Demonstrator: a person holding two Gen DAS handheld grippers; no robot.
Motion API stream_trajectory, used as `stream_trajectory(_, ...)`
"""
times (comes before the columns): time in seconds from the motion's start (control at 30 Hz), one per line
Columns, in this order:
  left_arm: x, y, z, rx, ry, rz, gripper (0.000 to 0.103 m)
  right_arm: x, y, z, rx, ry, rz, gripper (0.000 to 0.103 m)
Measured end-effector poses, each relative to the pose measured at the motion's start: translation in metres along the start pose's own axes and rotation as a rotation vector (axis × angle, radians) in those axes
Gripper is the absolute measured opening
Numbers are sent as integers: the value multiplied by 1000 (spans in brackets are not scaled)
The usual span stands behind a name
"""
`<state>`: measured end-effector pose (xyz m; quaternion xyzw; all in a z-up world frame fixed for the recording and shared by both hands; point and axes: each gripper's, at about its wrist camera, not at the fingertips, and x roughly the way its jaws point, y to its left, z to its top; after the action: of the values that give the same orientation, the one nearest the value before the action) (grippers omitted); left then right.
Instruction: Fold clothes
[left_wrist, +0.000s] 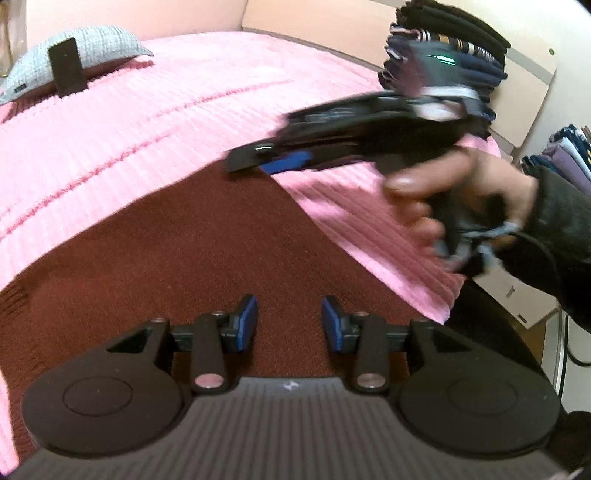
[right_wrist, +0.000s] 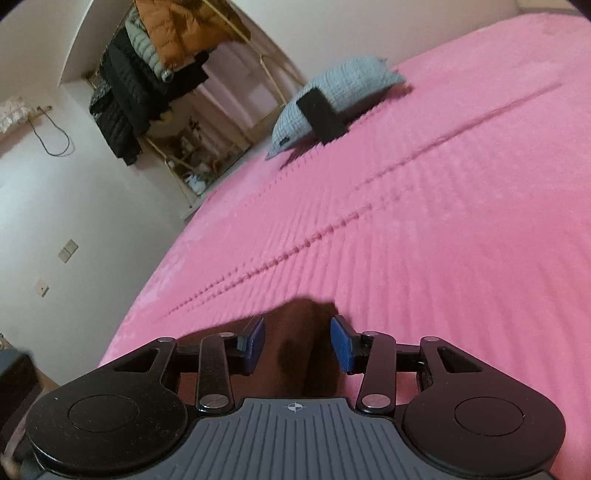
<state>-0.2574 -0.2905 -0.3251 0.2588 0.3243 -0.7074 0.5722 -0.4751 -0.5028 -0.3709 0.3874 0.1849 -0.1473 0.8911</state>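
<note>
Left gripper (left_wrist: 289, 323) hovers agape over the maroon sweater (left_wrist: 177, 236); right gripper (right_wrist: 297, 341), also parted, straddles its edge.

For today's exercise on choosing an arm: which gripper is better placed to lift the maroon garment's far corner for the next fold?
Right. The right gripper is at the maroon garment's far corner, cloth between its open fingers. The left gripper hovers open over the middle.

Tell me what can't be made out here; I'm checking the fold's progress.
- Brown garment: outline cut off by left wrist frame and left hand-held gripper.
- Right hand-held gripper: cloth between open pads; contact unclear, blurred.
- Clothes stack: individual items blurred, partly hidden.
</note>
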Motion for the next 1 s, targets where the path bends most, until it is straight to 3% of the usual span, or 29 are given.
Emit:
stream_trajectory(0.2, -43, 5, -14, -1, -48, 69, 38, -46, 40, -65, -90, 99, 58, 43)
stream_trajectory(0.3, -62, 3, -27, 9, -48, 98, 39, -49, 56, -88, -85, 122, 78, 43)
stream_trajectory(0.4, -75, 4, -45, 20, -28, 123, 41, -35, 64, -95, -96, 155, 38, 43)
stream_trajectory(0.53, -79, 11, -65, -27, 18, 170, 41, -37, 68, -92, -135, 177, 47, 43)
stream_trajectory(0.67, -87, 0, -56, 7, -8, 137, 41, -42, 57, -102, -172, 224, -16, 43)
stream_trajectory(0.87, -48, -28, -24, 144, 22, 30, 41, -37, 44, -112, -183, 226, 18, 43)
stream_trajectory(1.0, -19, -34, -17, 147, 75, 13, 42, -33, 42, -111, -196, 209, 58, 43)
